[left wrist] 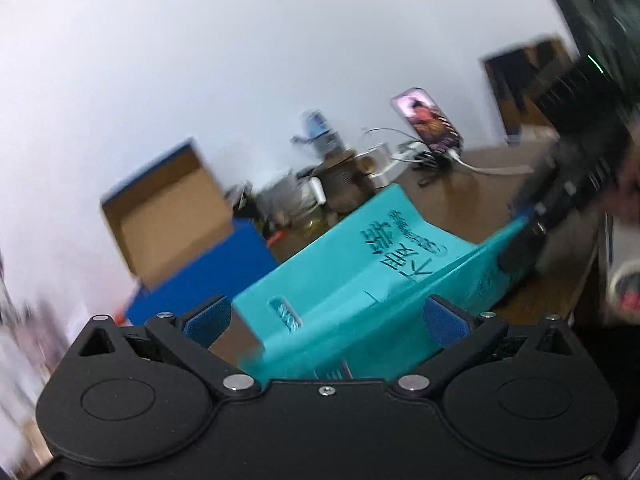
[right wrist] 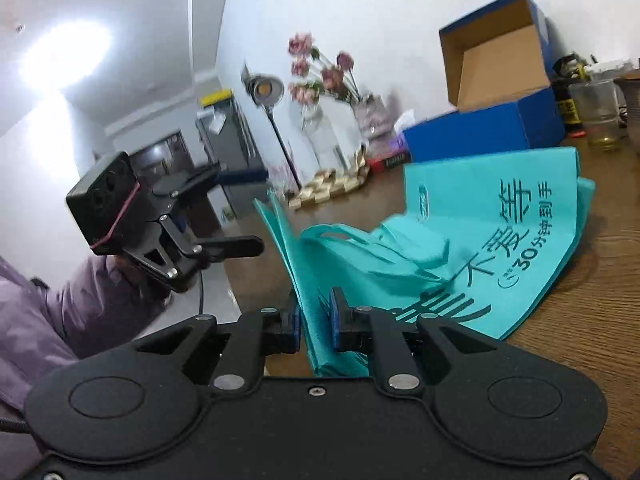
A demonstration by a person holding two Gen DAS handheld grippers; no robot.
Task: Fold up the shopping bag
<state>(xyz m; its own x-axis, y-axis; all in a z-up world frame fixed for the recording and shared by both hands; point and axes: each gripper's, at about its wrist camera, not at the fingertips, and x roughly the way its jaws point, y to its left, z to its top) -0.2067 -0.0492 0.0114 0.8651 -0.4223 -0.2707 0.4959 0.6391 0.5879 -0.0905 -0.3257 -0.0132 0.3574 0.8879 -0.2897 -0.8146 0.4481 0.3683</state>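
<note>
The bag (right wrist: 492,240) is a flat, matte teal piece of non-woven fabric with dark printed characters, its loop handles crumpled on top. It lies partly on the brown wood-grain table (right wrist: 600,340), with one edge lifted. The right gripper (right wrist: 316,320), black with blue pads, is clamped on a folded edge of the bag. The left gripper (right wrist: 240,210) has its fingers spread apart, close to the raised corner of the bag but not touching it; in the left wrist view the fabric lies between its wide pads (left wrist: 208,322) without being pinched. Behind the bag stands a blue cardboard box (right wrist: 492,132), lid up, brown inside; its contents cannot be seen. Right of the box is a clear plastic cup (right wrist: 598,114) with a little yellowish liquid at the bottom. Left of the box, a glass vase (right wrist: 316,132) holds pink flowers.
</note>
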